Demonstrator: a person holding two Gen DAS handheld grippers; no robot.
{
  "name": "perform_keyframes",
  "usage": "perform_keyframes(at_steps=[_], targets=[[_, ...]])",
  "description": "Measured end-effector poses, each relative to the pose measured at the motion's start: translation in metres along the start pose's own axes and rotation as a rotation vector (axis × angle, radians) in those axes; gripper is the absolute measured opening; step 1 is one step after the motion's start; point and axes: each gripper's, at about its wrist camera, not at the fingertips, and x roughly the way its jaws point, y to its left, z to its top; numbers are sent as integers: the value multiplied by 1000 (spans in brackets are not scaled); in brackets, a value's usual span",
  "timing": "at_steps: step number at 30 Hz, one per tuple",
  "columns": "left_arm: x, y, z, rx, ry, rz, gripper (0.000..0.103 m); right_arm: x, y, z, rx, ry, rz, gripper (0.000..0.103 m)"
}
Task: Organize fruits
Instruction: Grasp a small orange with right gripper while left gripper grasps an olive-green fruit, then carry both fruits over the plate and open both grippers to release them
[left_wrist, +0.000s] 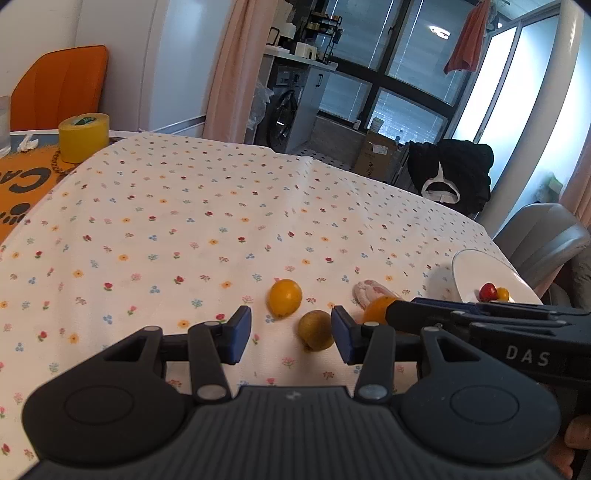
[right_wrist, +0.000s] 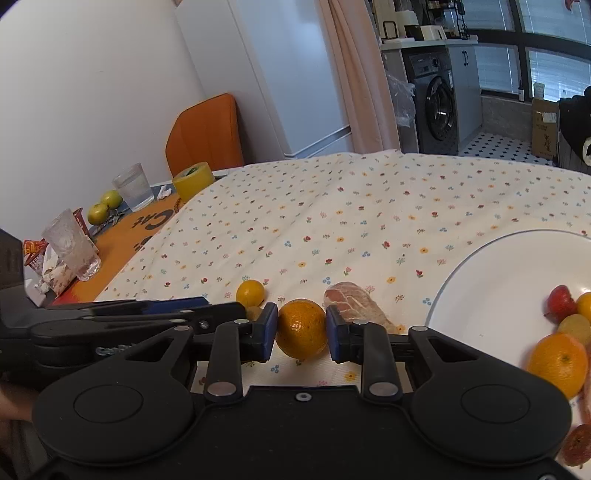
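An orange (right_wrist: 301, 328) sits between the blue pads of my right gripper (right_wrist: 301, 334), which is shut on it just above the flowered tablecloth. To its right a white plate (right_wrist: 498, 288) holds another orange (right_wrist: 559, 363), a small red fruit (right_wrist: 559, 302) and several other small fruits. My left gripper (left_wrist: 291, 334) is open and low over the cloth, with a brownish-green fruit (left_wrist: 316, 329) close to its right finger. A yellow fruit (left_wrist: 284, 297) lies just beyond it. In the left wrist view the right gripper hides most of the held orange (left_wrist: 376, 309).
A pink wrapped lump (right_wrist: 354, 299) lies on the cloth between the held orange and the plate. At the far left stand a yellow tape roll (left_wrist: 84, 136), two glasses (right_wrist: 133, 186) and two green apples (right_wrist: 105, 206). A grey chair (left_wrist: 546, 240) stands past the plate.
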Motion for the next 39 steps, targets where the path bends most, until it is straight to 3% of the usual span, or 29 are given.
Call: perform_keyframes(at_steps=[11, 14, 18, 27, 39], targets=[[19, -10, -4, 25, 34, -20, 33, -1, 0, -5, -17, 48, -1, 27], [20, -10, -4, 30, 34, -28, 23, 1, 0, -6, -14, 49, -1, 27], [18, -9, -5, 32, 31, -26, 23, 4, 1, -6, -15, 63, 11, 35], [1, -2, -4, 15, 13, -10, 23, 7, 9, -11, -37, 68, 11, 34], [-28, -24, 1, 37, -44, -43, 23, -37, 2, -7, -23, -27, -25, 33]])
